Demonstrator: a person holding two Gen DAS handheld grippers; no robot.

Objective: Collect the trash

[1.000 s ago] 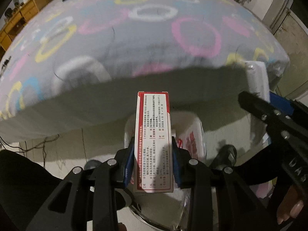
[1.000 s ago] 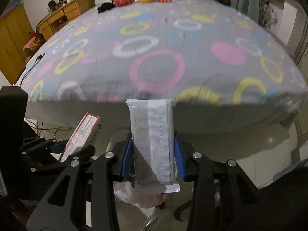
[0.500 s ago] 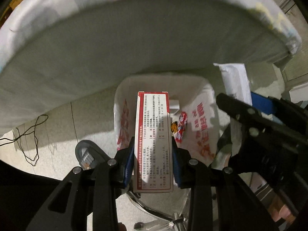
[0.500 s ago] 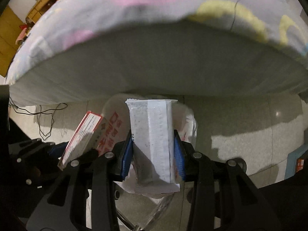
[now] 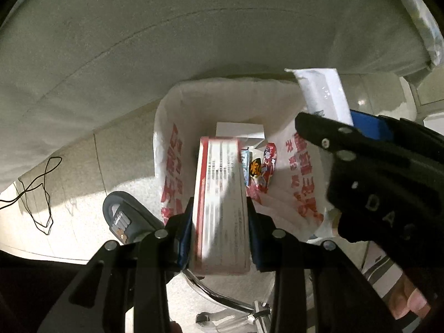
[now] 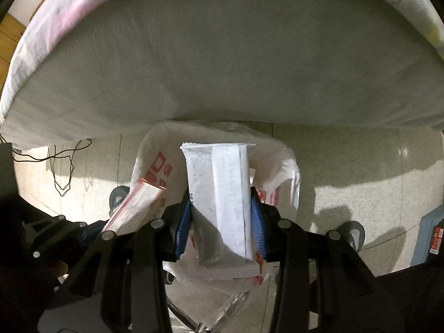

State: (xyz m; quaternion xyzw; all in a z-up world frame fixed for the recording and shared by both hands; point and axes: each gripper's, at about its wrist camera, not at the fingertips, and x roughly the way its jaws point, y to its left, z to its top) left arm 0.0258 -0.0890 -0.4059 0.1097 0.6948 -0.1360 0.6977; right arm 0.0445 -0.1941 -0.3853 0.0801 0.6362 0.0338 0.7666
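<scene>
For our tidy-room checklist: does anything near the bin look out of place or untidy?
Yes. A dark slipper lies alone on the floor beside the bag-lined bin, and a black cable trails in loose loops across the tiles by the bed.

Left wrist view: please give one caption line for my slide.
Left gripper holds a red-and-white carton above the white bin bag beside the bed.
</scene>
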